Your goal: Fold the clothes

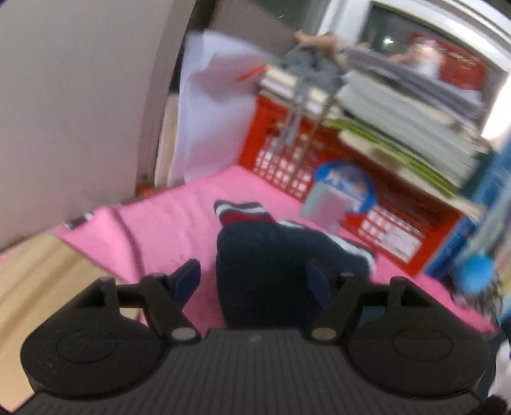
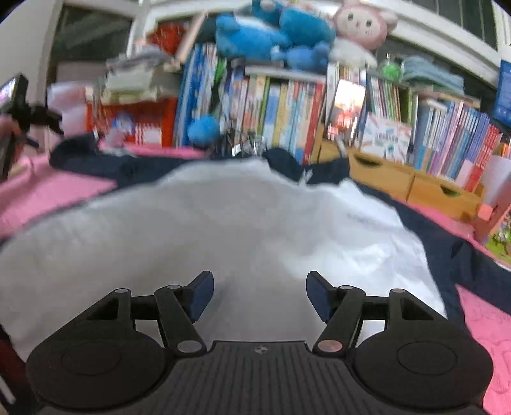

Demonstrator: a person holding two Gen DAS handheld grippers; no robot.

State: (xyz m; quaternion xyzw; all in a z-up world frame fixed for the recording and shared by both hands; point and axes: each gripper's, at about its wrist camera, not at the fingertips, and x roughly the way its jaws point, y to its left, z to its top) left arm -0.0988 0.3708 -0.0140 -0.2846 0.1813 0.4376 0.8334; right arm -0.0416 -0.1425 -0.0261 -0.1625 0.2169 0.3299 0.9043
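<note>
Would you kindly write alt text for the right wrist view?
The open right claw hovers over a white garment spread on dark navy clothing on a pink cover. Behind stand crowded bookshelves topped with blue plush toys.

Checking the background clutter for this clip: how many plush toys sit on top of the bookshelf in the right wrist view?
2: a blue plush lying atop the books, and a pink plush doll just right of it. Others may be hidden by blur.

Home setting, likely a child's room. Bookshelf [image 2: 319, 105] packed with children's books; blue plush [image 2: 271, 35] and pink plush [image 2: 361, 25] atop it; red crate [image 1: 303, 159] left of it.
</note>
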